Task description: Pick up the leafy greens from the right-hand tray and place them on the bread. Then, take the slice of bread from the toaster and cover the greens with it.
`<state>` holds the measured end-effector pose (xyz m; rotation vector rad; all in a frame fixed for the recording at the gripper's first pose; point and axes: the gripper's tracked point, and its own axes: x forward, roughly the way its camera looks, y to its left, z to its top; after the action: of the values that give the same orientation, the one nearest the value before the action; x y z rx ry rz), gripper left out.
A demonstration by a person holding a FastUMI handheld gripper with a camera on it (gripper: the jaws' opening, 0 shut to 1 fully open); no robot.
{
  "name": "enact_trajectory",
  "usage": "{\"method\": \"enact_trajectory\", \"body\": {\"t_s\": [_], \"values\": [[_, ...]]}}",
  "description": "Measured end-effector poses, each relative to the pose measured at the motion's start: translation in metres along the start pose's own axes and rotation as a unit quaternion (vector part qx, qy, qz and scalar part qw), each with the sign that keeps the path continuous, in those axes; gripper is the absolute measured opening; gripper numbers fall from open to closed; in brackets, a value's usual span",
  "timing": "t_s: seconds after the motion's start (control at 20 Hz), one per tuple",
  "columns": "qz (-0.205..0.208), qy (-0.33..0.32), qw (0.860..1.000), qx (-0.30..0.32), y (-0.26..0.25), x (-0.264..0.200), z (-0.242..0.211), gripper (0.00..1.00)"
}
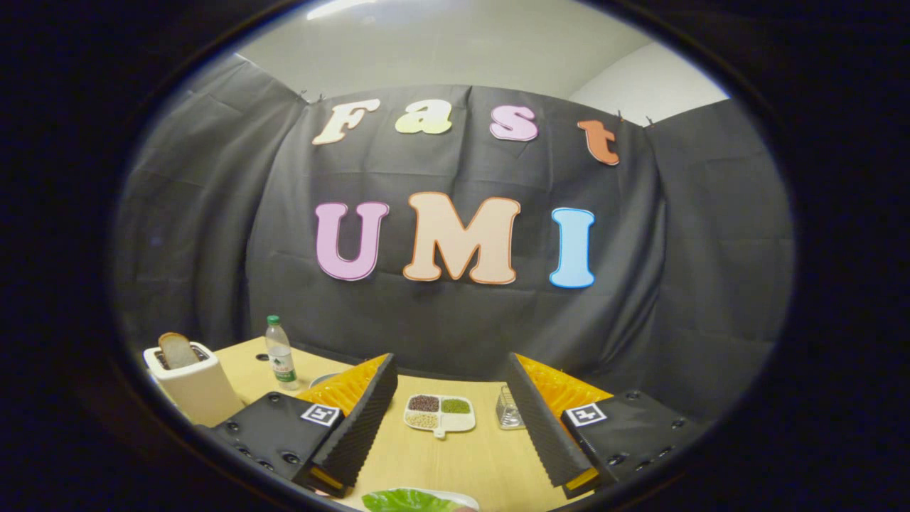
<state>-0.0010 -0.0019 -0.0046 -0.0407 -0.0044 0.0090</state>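
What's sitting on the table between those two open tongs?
In the gripper view, a white divided dish of beans and grains lies beyond the open tongs, framed between their fingers; nearer, bare wooden table, then the leafy greens.

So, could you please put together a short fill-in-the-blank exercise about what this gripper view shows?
1. A slice of bread sticks up out of the white ____.
2. The claw is ____, with nothing held between its fingers.
3. Beyond the fingers, the white divided dish rests on the wooden ____.
4. The plastic bottle beside the toaster has a ____ cap.

Missing words: toaster; open; table; green
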Motion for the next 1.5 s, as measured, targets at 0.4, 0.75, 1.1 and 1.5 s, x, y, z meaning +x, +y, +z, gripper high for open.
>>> {"method": "enact_trajectory", "body": {"t_s": [0.4,0.75,1.1,1.5], "values": [[0.043,0.041,0.998,-0.018,0.001,0.005,-0.026,0.98],[0.135,0.129,0.978,-0.089,0.013,-0.005,-0.083,0.99],[0.212,0.220,0.941,-0.147,0.017,-0.023,-0.149,0.99],[0.285,0.297,0.891,-0.191,0.033,-0.052,-0.222,0.99]]}}
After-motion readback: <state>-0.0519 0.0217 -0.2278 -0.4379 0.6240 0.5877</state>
